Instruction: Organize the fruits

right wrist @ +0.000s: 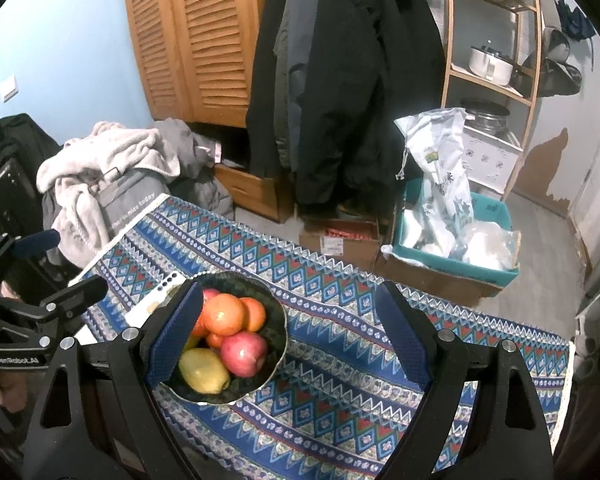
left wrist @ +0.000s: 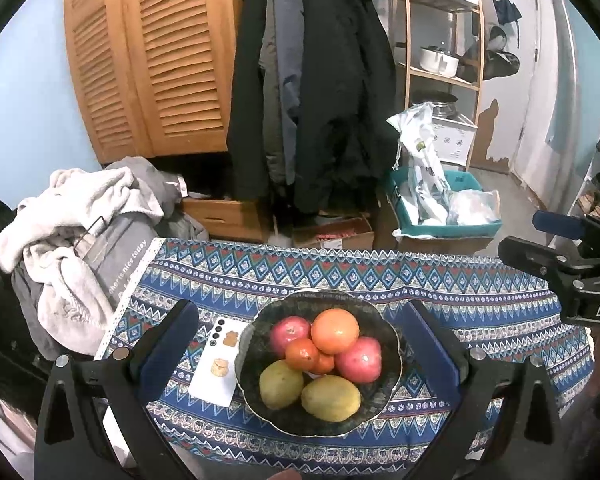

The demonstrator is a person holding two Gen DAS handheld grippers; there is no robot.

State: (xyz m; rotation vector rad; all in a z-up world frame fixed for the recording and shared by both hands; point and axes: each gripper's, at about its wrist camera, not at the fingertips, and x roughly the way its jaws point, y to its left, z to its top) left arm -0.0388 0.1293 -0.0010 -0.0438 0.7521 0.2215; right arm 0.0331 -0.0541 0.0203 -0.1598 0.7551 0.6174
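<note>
Both tools, left tool point(left wrist: 300, 344) and right tool point(right wrist: 296, 332), spread wide, empty; right finger point(right wrist: 176, 332) hides bowl point(right wrist: 276, 344) edge.

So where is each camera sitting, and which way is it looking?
Left wrist: rides on the left gripper, looking forward and down at the fruit bowl framed between its open fingers; the right gripper shows at the right edge.
Right wrist: rides on the right gripper, facing mostly tablecloth, bowl behind its left finger; the left gripper shows at left.
Shared: bowl, tablecloth, white phone, hanging coats.
</note>
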